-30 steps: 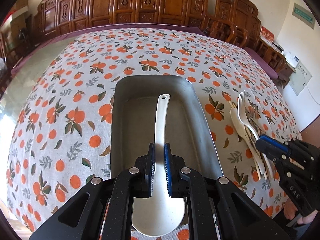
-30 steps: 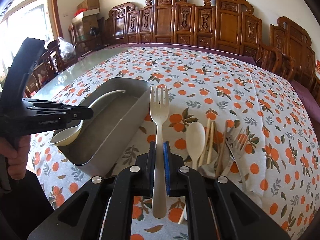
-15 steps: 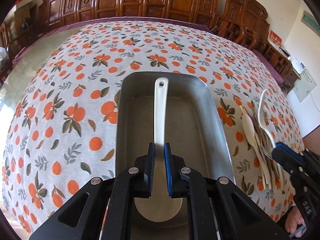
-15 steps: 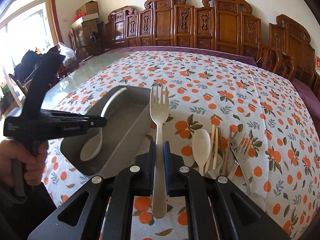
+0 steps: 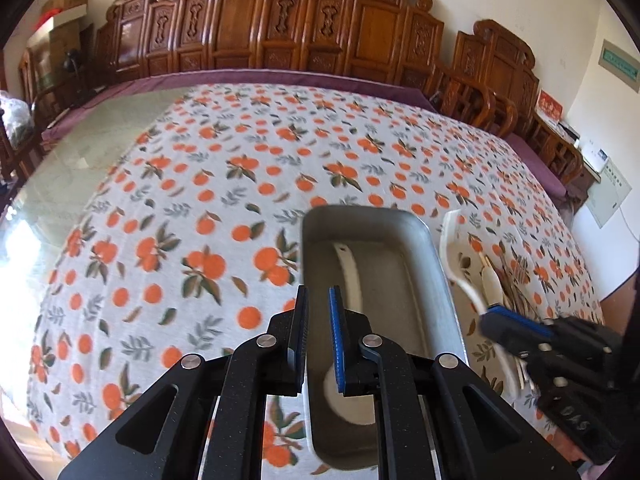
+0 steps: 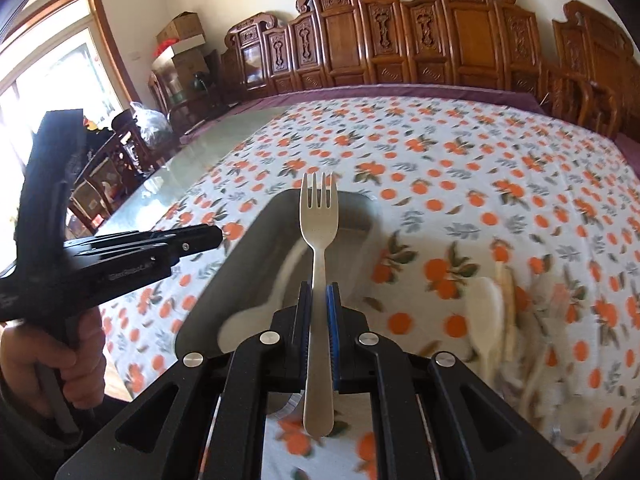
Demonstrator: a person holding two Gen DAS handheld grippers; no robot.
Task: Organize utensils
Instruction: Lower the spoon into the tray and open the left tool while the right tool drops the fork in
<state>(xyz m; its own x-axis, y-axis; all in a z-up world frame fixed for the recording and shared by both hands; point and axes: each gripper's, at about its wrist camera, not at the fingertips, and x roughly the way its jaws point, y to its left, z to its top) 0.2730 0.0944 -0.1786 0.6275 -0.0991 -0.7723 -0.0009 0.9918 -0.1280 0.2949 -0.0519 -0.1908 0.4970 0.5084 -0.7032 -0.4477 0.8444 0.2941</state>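
A grey metal tray [image 5: 434, 246] sits on the orange-print cloth with a white spoon [image 5: 354, 280] lying lengthwise inside it. My left gripper [image 5: 318, 300] hangs over the tray's left rim, shut, with nothing between its blue pads. My right gripper [image 6: 319, 292] is shut on the handle of a cream fork [image 6: 319, 216], whose tines point away over the tray [image 6: 232, 272]. The spoon [image 6: 244, 320] lies below the fork. From the left wrist view, the right gripper [image 5: 492, 316] and its fork [image 5: 450, 236] hover just right of the tray.
A blurred pile of utensils lies on the cloth right of the tray: a pale spoon [image 6: 486, 308], chopsticks [image 6: 506, 292] and more beside them. A hand [image 6: 48, 344] grips the left gripper [image 6: 208, 236] left of the tray. Carved wooden chairs [image 6: 460, 40] line the table's far side.
The left gripper has slid left, from above the spoon to the tray's left rim; the spoon stays in the tray. The right gripper has carried the fork left, from above the cloth to over the tray.
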